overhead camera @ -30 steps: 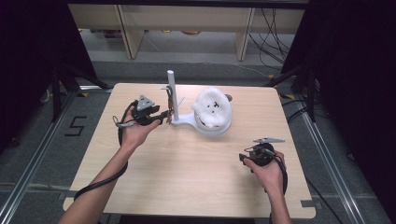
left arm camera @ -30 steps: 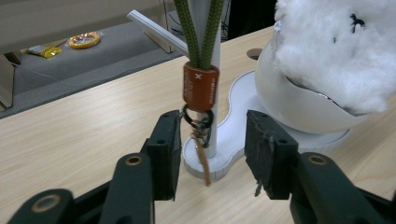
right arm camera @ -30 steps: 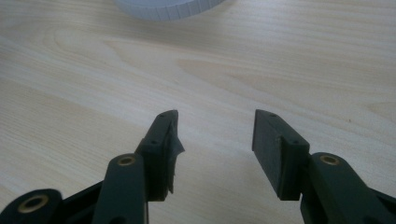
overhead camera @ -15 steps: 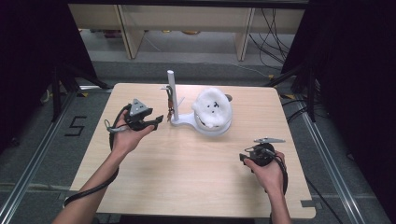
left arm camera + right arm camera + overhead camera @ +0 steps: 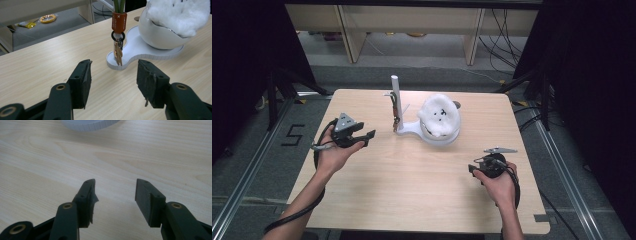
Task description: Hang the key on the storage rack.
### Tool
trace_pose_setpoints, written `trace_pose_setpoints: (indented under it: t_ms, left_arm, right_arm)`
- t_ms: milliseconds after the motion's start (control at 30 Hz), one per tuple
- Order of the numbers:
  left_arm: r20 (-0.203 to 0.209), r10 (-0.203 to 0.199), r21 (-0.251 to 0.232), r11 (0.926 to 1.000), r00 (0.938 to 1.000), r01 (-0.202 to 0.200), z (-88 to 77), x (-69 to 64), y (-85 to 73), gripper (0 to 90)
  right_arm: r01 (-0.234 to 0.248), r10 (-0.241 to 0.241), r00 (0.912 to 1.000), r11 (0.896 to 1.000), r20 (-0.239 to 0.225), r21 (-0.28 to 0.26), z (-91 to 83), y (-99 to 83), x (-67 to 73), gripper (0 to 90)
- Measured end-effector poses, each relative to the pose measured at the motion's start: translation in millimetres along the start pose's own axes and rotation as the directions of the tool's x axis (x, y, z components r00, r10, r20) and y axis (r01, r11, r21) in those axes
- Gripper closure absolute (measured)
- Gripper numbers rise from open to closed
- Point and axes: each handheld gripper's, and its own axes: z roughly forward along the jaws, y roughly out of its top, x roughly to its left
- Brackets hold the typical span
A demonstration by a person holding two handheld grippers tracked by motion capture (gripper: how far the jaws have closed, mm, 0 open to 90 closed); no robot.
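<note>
L gripper (image 5: pixel 371 134) backed off from the white stand (image 5: pixel 412 129), jaws apart w/ nothing between them.

In the high view the stand sat toward the far-middle of the table (image 5: pixel 412 190): flat white base, upright post (image 5: pixel 395 95) at its left end, white bowl (image 5: pixel 439 135) at its right end topped w/ white fluff (image 5: pixel 439 114). In the L gripper view the stand's base (image 5: pixel 135 50) lay just ahead of the black jaws, which had just been opening and now gaped over bare wood; an orange collar (image 5: pixel 119 18), a black ring and a small brown tag hung at the post. R gripper (image 5: pixel 473 168) was near the table's front-right, well apart from the stand. In the R gripper view its jaws stood released over bare tabletop, base edge (image 5: pixel 90 125) at the top of that view.
</note>
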Motion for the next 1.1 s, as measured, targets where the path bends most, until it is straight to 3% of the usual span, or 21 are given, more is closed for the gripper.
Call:
trace_pose_setpoints:
  t_ms: [100,267,300,367,400,433,600,633,700,800,967,1033,1100]
  left_arm:
    - [-0.003,-0.004,-0.010,0.9999,1.0000,0.003,-7.1,0.9,-4.2,44.3]
    - [-0.016,-0.011,-0.019,0.9998,0.9998,0.011,-17.6,1.5,-11.5,43.7]
    - [-0.017,-0.011,-0.019,0.9998,0.9998,0.011,-20.2,1.7,-14.4,43.5]
    - [-0.019,-0.014,-0.019,0.9997,0.9997,0.014,-23.9,1.6,-19.4,43.0]
    - [-0.023,-0.016,-0.018,0.9997,0.9996,0.016,-26.5,1.1,-23.6,43.0]
    - [-0.021,-0.016,-0.019,0.9997,0.9996,0.016,-28.2,1.3,-27.4,42.8]
    - [-0.046,-0.028,-0.024,0.9994,0.9985,0.027,-39.1,0.7,-50.9,42.2]
    - [-0.049,-0.033,-0.027,0.9991,0.9983,0.031,-41.0,0.6,-56.7,42.0]
    - [-0.057,-0.045,-0.040,0.9983,0.9974,0.043,-43.4,0.3,-69.2,41.4]
    - [-0.075,-0.057,-0.046,0.9975,0.9956,0.054,-45.0,0.0,-92.9,40.5]
    - [-0.085,-0.068,-0.036,0.9972,0.9941,0.065,-42.0,4.7,-111.1,39.3]
    - [-0.095,-0.074,-0.039,0.9968,0.9927,0.070,-42.2,5.8,-114.2,38.7]
    - [-0.102,-0.074,-0.048,0.9964,0.9921,0.069,-42.3,5.8,-116.9,38.3]
  right_arm:
    - [0.016,-0.016,0.9998,1.000,0.006,-0.005,-0.8,0.1,-0.7,51.4]
    - [0.001,-0.001,1.0000,1.000,0.003,0.002,-1.5,0.2,0.3,51.3]
    - [-0.021,0.021,0.9997,1.000,-0.013,-0.003,-2.0,0.7,2.2,51.3]
    - [-0.018,0.018,0.9998,1.000,0.005,-0.001,-1.9,0.5,1.2,51.2]
    - [-0.004,0.004,1.0000,1.000,0.005,-0.009,-1.4,0.5,0.2,51.2]
    - [-0.020,0.020,0.9997,1.000,-0.015,-0.013,-1.5,0.8,1.2,51.2]
    - [-0.022,0.022,0.9998,1.000,0.004,0.000,-1.7,0.0,1.0,51.1]
    - [-0.031,0.031,0.9994,1.000,-0.017,-0.005,-1.4,0.0,1.4,51.1]
    - [0.000,0.000,0.9999,1.000,-0.017,-0.009,-0.4,-1.1,-1.0,51.1]
    - [-0.024,0.024,0.9995,1.000,-0.023,-0.002,0.4,-1.2,0.2,51.1]
    - [-0.010,0.010,0.9998,1.000,-0.016,-0.002,2.3,-2.3,0.4,51.1]
    - [0.017,-0.017,0.9999,1.000,-0.001,-0.021,5.8,-2.7,-1.9,51.1]
    - [0.007,-0.007,0.9999,1.000,-0.012,-0.026,5.6,-2.8,-1.1,51.1]
